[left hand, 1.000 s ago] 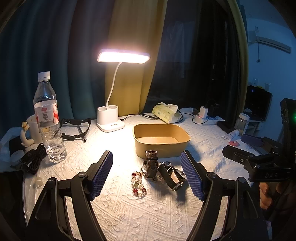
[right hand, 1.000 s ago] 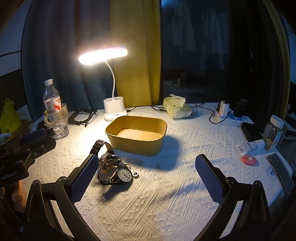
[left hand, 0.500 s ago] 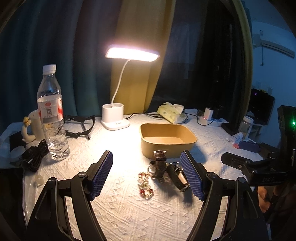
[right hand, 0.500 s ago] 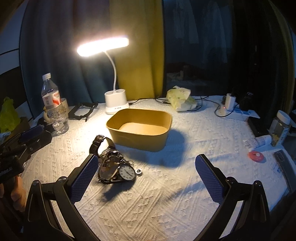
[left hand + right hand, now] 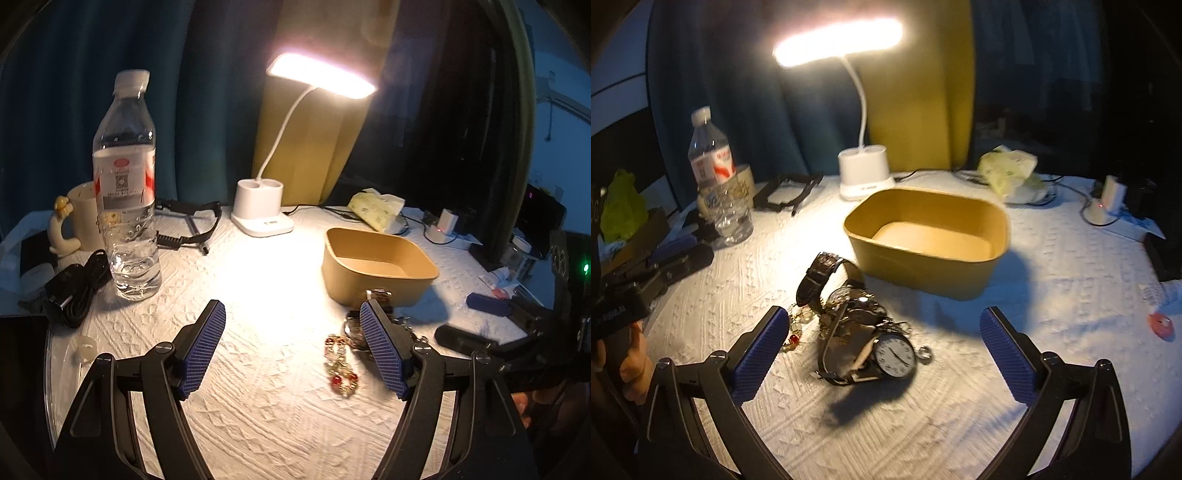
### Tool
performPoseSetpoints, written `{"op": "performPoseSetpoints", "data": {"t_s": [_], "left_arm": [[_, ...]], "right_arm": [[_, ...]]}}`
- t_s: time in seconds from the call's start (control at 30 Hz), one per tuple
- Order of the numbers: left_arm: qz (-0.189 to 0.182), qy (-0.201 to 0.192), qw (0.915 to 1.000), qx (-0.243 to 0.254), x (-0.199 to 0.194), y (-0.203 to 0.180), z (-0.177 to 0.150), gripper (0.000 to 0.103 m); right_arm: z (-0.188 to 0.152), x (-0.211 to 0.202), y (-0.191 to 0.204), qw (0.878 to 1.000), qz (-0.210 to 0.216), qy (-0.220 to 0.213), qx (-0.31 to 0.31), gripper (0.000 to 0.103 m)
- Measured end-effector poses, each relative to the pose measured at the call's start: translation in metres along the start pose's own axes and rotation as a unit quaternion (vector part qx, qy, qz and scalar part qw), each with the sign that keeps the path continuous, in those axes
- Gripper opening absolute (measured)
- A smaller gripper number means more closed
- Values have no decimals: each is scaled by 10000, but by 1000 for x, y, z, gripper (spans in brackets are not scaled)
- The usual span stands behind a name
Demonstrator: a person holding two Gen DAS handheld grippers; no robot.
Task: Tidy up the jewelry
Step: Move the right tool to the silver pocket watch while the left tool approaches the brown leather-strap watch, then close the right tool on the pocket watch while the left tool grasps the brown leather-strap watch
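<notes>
My desk (image 5: 960, 424) carries a far lamp (image 5: 864, 177), a bottle (image 5: 127, 206) at left, a tub (image 5: 927, 240), and near it the jewelry (image 5: 857, 332). My left claw (image 5: 295, 347) and right claw (image 5: 882, 354) are both released, nothing between.

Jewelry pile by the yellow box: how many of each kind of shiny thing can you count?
White-faced round pocket watch: 1
Dark leather-strap wristwatch: 1
Red-and-clear beaded bracelet: 1
Small silver ring: 1
Total: 4 I can tell apart; the tangle hides the rest.
</notes>
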State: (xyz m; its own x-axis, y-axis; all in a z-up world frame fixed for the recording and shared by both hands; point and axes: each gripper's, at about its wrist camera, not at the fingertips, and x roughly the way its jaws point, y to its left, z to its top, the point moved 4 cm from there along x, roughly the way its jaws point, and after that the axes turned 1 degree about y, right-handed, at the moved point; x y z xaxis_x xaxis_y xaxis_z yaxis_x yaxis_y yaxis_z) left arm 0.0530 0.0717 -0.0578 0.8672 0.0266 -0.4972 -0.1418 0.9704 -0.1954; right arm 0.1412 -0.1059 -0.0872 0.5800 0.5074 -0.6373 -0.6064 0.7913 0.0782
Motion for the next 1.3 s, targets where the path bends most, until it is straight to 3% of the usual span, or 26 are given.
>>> {"op": "performPoseSetpoints", "data": {"t_s": [0.2, 0.4, 0.47, 0.63, 0.9, 0.97, 1.03, 1.2, 1.3], "left_arm": [[28, 150, 9999, -63, 13, 7, -2, 78], [38, 295, 9995, -46, 23, 4, -5, 78], [34, 325, 9995, -29, 25, 1, -5, 78], [2, 363, 9993, 72, 30, -12, -1, 78], [-27, 427, 9988, 228, 37, -31, 4, 78], [-41, 452, 9986, 256, 38, -35, 5, 78], [-47, 472, 9984, 303, 39, -39, 6, 78], [-70, 506, 9978, 431, 43, -50, 9, 78], [-95, 574, 9971, 499, 47, -56, 8, 78]], "right_arm": [[-10, 24, 2, 9993, 155, 347, -27, 95], [-15, 12, -20, 9994, 139, 275, 144, 94], [-16, 14, -27, 9990, 146, 355, 217, 89], [-24, 28, -29, 9969, 333, 675, 233, 63], [-24, 44, -17, 9941, 599, 902, -70, 59], [-24, 44, -18, 9939, 656, 886, -67, 54], [-25, 42, -17, 9918, 912, 899, -31, 33], [-26, 32, -20, 9921, 957, 811, -93, 22], [-27, 27, -26, 9918, 1015, 772, -37, 20]]}}
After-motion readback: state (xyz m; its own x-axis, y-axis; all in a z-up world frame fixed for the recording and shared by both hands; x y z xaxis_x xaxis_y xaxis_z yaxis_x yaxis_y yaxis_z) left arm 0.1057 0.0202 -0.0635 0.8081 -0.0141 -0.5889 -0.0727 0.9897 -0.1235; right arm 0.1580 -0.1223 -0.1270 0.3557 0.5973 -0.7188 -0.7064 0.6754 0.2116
